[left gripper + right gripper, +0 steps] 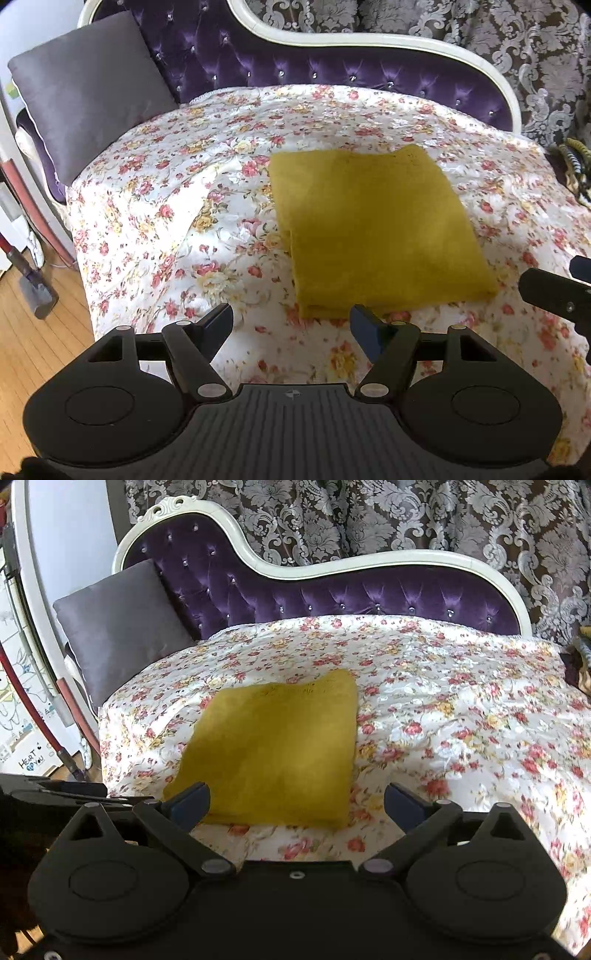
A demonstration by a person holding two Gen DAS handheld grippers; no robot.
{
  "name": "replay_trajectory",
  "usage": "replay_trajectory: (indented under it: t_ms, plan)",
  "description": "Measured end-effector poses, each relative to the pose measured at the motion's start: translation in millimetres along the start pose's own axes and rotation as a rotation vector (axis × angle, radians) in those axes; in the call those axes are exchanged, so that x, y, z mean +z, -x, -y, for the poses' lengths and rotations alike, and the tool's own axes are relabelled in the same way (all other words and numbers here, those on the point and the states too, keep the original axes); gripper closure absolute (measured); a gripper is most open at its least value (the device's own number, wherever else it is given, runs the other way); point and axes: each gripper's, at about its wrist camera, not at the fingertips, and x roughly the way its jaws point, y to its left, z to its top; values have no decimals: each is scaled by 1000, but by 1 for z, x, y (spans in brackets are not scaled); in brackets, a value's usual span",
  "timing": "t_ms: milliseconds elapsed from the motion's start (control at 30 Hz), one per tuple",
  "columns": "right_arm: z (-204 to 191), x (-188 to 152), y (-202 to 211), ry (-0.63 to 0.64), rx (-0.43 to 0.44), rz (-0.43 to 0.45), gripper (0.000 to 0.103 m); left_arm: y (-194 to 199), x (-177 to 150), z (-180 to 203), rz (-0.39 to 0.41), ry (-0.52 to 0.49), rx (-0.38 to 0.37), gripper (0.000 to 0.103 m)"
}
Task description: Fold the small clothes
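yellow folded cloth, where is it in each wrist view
Left wrist: yellow folded cloth lies right of centre on the floral cover.
Right wrist: it lies left of centre.
Shared landmark: the grey cushion at upper left in both.

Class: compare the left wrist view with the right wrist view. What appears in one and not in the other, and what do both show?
Only the left wrist view shows wooden floor at lower left, plus the open left gripper. Only the right wrist view shows a white panel with cartoon drawings and lettering, plus the open right gripper. Both show the folded yellow cloth lying flat on the floral bedspread, the grey cushion, the purple tufted backrest and the patterned curtain.
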Motion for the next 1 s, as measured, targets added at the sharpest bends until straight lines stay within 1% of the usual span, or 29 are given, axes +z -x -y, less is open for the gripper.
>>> replay_trajectory:
  t_ms: [233, 467, 800, 900, 1000]
  plan:
    - [-3, -9, 18, -21, -23, 29, 2, 16, -11, 9, 42, -22, 1, 35]
    - [-6, -13, 26, -27, -37, 41, 2, 26, -15, 13, 65, -7, 2, 34]
    - [-10, -17, 27, -38, -32, 20, 2, 30, -21, 17, 37, 1, -15, 34]
    - [-12, -17, 26, -37, -42, 11, 2, 29, -23, 17, 18, 5, -32, 34]
    - [-13, -17, 24, -37, -49, -6, 2, 26, -24, 16, -13, 19, -64, 34]
